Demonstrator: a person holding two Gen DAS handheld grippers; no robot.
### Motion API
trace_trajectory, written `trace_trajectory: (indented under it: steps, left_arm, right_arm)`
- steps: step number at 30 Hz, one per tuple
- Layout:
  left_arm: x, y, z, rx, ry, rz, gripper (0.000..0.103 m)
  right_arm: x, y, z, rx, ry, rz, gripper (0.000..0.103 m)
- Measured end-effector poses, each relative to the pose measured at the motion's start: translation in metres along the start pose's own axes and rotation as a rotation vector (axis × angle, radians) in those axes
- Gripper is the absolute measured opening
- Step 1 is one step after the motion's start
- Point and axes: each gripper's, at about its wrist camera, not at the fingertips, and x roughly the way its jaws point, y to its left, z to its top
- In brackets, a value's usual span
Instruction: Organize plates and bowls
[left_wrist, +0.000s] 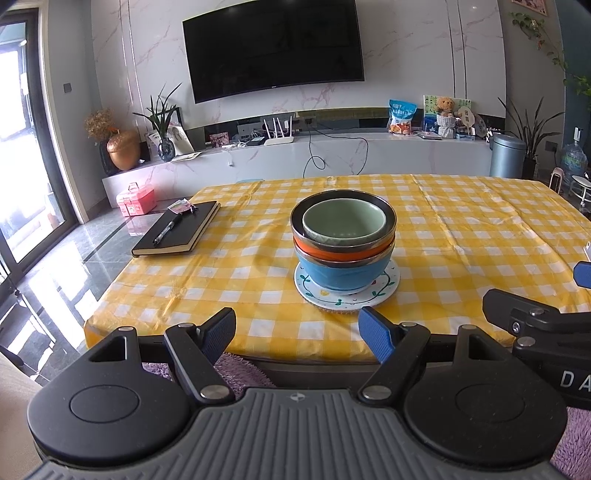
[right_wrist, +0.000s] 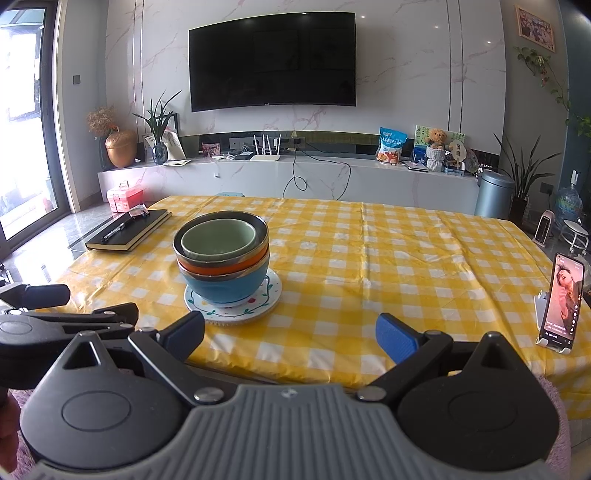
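A stack of bowls stands on a white patterned plate (left_wrist: 347, 293) (right_wrist: 266, 295) near the front of the yellow checked table (left_wrist: 461, 229) (right_wrist: 406, 251). A blue bowl (left_wrist: 341, 273) (right_wrist: 225, 288) is at the bottom, an orange bowl (left_wrist: 332, 253) (right_wrist: 218, 267) sits in it, and a pale green bowl (left_wrist: 343, 219) (right_wrist: 218, 238) nests in a metal-rimmed one on top. My left gripper (left_wrist: 297, 332) is open, just short of the table's front edge, below the plate. My right gripper (right_wrist: 290, 336) is also open, to the right of the plate, with nothing between its fingers.
A black notebook (left_wrist: 177, 230) (right_wrist: 129, 230) with a pen on it lies at the table's far left. A phone (right_wrist: 561, 299) on a stand is at the right edge. Beyond the table are a TV wall and a low cabinet.
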Motion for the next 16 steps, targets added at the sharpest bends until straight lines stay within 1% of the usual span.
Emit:
trace_trajectory:
  steps: [16]
  left_arm:
    - [-0.0005,-0.0003,0.0016,-0.002,-0.007,-0.002,0.089]
  right_arm:
    - [0.001,0.0003,-0.0006,-0.006,-0.005,0.0,0.098]
